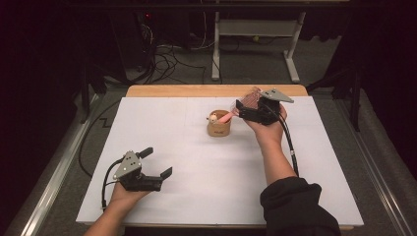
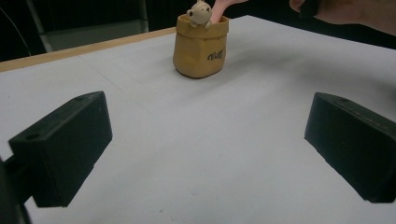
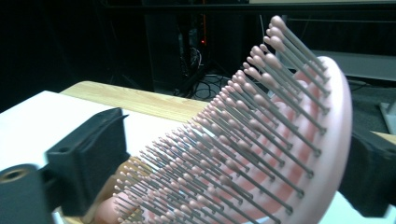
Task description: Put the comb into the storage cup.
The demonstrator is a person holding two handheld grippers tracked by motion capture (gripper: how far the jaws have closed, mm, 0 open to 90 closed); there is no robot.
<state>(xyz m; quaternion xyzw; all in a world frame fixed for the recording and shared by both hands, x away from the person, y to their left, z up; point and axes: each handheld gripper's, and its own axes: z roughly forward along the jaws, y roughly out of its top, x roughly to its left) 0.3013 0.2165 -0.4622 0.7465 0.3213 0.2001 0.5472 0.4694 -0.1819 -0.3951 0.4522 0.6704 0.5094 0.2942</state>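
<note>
Hairbrush point(image 3: 280, 140) first: leaning at a slant with the handle down inside the tan pouch point(image 1: 219, 127) and the pink bristled head up in the air, above and to the right of the pouch mouth. Sharing that mouth with a small plush figure point(image 2: 200, 11) perched on the rim. Sitting past the middle of the white table point(image 1: 196, 196), toward the far wooden edge.

Right gripper point(image 1: 244, 107) next: bracketing the brush head with tongs spread wide, one pad seemingly just clear of the bristle tips, the other lying behind the smooth back, touching or just beside it, not clear which. Not looking like a firm clamp any more.

Risking, from here, a top-heavy tip. Leaning so much head out to one side of a soft, light pouch, and likely dragging the pouch over or sliding the handle out once support is gone. Risking a snag too: catching bristles on a pad while pulling away and hauling brush and pouch along. Possibly knocking the figure off the rim while withdrawing past it.

Left gripper point(image 1: 157, 162) last: resting well apart at the near left, tongs wide open over bare table, gripping nothing, facing the pouch but too far off for steadying it in time.
</note>
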